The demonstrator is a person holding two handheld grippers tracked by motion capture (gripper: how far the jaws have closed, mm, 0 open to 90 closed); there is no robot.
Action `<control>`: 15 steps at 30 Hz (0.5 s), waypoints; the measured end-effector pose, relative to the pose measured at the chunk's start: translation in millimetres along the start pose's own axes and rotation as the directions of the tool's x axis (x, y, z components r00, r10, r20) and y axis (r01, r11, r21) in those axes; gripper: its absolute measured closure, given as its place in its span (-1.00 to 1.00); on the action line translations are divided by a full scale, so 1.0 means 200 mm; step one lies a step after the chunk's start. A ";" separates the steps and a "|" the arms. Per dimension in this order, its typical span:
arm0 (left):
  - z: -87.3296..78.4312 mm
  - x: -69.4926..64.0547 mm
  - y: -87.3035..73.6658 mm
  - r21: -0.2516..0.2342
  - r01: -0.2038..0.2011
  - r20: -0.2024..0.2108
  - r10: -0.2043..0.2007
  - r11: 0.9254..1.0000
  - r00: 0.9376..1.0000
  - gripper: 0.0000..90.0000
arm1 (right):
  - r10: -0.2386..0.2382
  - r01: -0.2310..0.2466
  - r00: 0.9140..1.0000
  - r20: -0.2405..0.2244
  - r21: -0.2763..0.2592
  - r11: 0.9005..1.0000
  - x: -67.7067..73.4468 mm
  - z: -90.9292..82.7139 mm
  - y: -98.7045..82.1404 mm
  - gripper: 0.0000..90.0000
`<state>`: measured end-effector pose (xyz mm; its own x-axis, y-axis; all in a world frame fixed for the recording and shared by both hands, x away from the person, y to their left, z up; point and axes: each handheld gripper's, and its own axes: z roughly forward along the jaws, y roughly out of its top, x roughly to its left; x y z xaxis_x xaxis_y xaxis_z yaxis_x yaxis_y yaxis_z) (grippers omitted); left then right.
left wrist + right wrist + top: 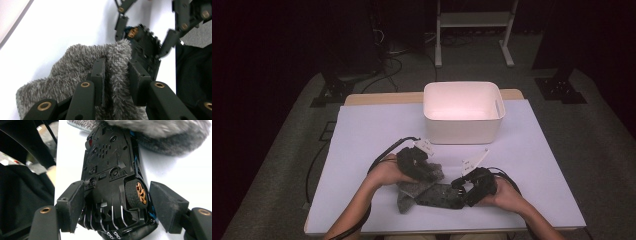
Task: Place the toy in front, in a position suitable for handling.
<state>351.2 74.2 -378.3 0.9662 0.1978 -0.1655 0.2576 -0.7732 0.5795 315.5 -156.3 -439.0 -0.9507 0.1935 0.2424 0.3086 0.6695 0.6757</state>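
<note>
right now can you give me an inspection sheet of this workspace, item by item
surface: white sheet over a wooden table, edges showing at the far side
job's things: grey fuzzy cloth partly over a black toy car lying underside up, gold-hubbed wheel showing
clutter: white bin at the far middle, looks empty
grippers: left gripper pinches a fold of the cloth; right gripper straddles the car's end, one pad touching, the other apart
cables: black cable loops from the left gripper; more cables on the floor behind
surroundings: grey carpet, white frame legs beyond, dark room
</note>
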 end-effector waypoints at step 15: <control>0.06 -0.08 0.01 0.074 -0.080 0.080 0.074 0.994 0.994 0.58 | -0.122 0.125 0.986 0.115 -0.018 0.992 0.11 -0.01 -0.02 -0.48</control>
<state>336.0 62.5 -384.5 0.9785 0.0912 -0.1852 0.1776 -0.8290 0.5303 293.2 -155.7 -434.1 -0.9784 0.1919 0.0764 0.1882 0.6752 0.7132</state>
